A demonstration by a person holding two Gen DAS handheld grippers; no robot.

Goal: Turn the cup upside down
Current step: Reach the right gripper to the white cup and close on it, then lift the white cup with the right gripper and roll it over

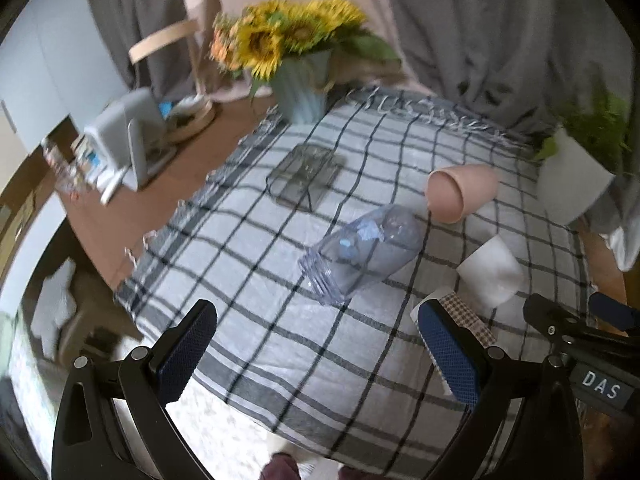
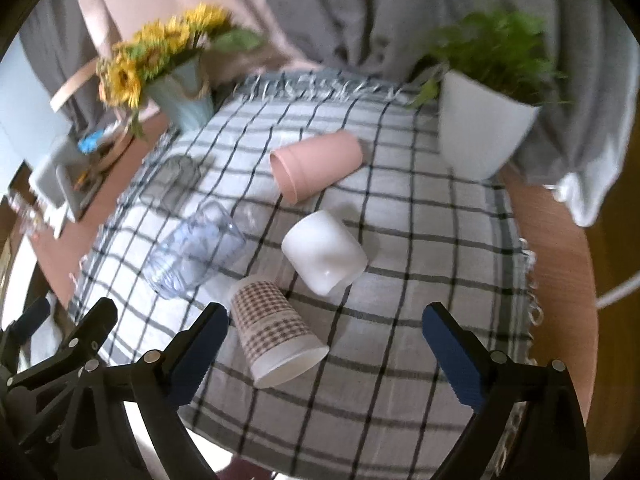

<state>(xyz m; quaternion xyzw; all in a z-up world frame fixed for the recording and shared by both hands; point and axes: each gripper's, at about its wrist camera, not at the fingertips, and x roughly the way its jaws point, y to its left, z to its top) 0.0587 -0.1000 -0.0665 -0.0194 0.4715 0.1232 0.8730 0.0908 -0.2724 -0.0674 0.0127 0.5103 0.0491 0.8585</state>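
Several cups lie on their sides on a checked cloth (image 2: 400, 240). A checked paper cup (image 2: 272, 332) lies nearest, rim toward me, just inside my right gripper's left finger. Behind it lie a white cup (image 2: 324, 252), a clear plastic cup (image 2: 192, 248) and a pink cup (image 2: 316, 164). My right gripper (image 2: 324, 352) is open and empty above the cloth's near edge. My left gripper (image 1: 312, 352) is open and empty, low before the clear cup (image 1: 360, 256); the pink cup (image 1: 460, 192), white cup (image 1: 492, 276) and paper cup (image 1: 460, 312) show to its right.
A sunflower vase (image 2: 180, 92) stands at the back left, a white plant pot (image 2: 480, 132) at the back right. A clear glass tray (image 1: 304, 176) lies on the cloth's left. A grey box (image 1: 128, 140) sits on the bare wooden table (image 1: 120, 216). Curtains hang behind.
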